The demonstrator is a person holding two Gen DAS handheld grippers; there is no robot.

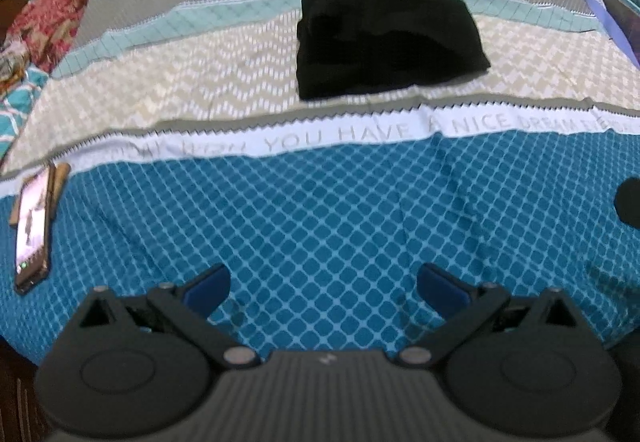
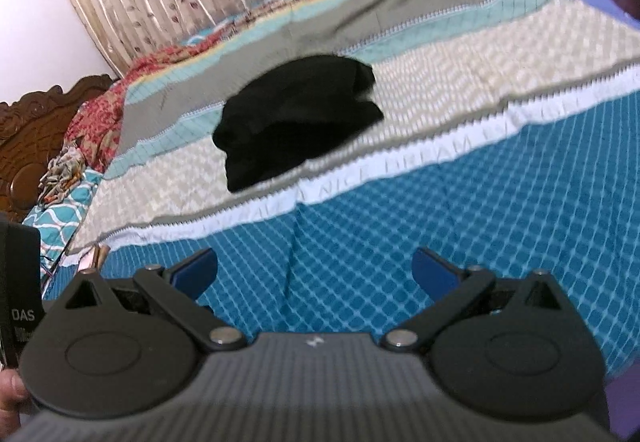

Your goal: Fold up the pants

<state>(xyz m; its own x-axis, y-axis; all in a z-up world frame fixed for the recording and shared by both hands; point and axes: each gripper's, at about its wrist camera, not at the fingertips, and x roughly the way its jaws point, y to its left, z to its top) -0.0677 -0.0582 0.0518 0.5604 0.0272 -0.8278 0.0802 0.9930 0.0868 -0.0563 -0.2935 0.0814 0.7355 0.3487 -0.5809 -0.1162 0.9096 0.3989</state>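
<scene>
Black pants lie bundled mid-bed on the patterned bedsheet, well apart from left gripper and right gripper, both wide open, empty; fabric looks soft, light, limp: best pinched at an outer edge.

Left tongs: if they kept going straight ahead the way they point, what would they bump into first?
Probably the bedspread: the open left tongs hover low over its blue diamond-patterned cotton band. If they cleared the fabric, the folded black cloth pants lie next in line. Depth is hard to judge.
</scene>
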